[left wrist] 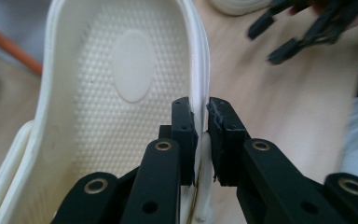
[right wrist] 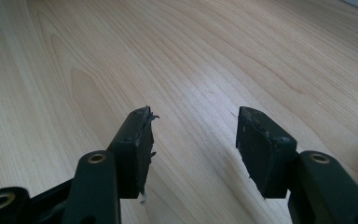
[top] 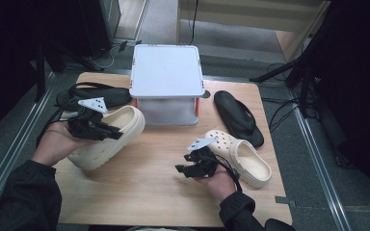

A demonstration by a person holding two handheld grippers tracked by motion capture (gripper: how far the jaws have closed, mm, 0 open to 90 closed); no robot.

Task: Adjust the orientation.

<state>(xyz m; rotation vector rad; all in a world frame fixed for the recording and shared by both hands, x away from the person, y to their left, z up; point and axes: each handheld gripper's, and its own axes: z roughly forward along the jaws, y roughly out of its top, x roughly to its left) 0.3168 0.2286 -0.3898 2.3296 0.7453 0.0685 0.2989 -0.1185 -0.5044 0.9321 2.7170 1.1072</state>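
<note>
High view: a person works at a wooden counter [top: 164, 187] with a tool in each hand, sorting shoes around a grey lidded box [top: 166, 79] that stands at the back.
Left tool [top: 115, 132]: nearly closed, its pads clamping the side wall of a cream clog [top: 111, 139]. In the left gripper view that thin rim [left wrist: 200, 70] runs between the two pads, one inside the shoe and one outside, likely because the wall is the only part narrow enough to pinch.
Cream clog in hand: at the left side of the counter, just in front of the box. It looks tilted, heel end toward the person and toe toward the box; whether the sole is clear of the wood I cannot tell.
Right tool [top: 182, 171]: jaws wide apart with nothing between them. The right gripper view looks past its pads [right wrist: 265, 149] at bare wood grain. It hangs just above the counter, beside the second cream clog [top: 243, 159], apparently waiting its turn.
Second cream clog: flat on its sole at the right, opening up, not touched.
Black flip-flops: one [top: 238, 118] lies right of the box, the other [top: 99, 94] behind the left tool, both flat and apart from the tools.
Judgement: the pair seems bound for the box, and a rim grip leaves the shoe free to swing, so a slow carry would suit.
</note>
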